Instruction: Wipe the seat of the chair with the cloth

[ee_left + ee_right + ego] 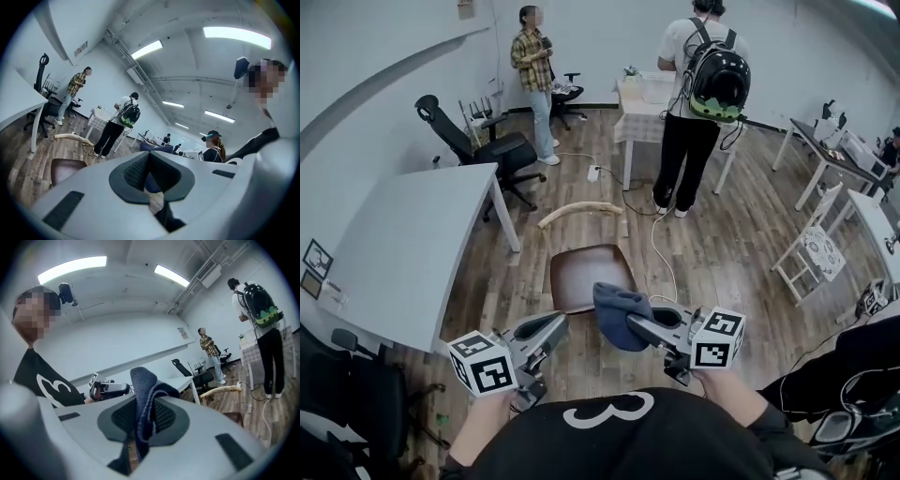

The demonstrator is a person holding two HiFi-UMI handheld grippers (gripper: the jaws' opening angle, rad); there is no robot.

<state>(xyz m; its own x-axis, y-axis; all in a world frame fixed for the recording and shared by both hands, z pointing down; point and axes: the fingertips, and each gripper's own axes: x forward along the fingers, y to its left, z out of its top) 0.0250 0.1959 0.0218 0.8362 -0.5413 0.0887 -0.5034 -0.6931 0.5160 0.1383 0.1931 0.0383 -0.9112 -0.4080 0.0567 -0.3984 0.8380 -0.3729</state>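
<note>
Floorboards (722, 253), one chair (586, 272); right gripper (636, 328) holds one cloth (614, 309).

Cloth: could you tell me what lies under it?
The chair seat lies below the cloth, which the right gripper holds above it; the seat's near corner is covered.

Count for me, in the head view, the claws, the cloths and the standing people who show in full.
Claws: 2, the left claw and the right claw
Cloths: 1, the blue cloth in the right claw
Standing people: 2, the person in a plaid shirt and the person with a backpack
Total: 5
</note>
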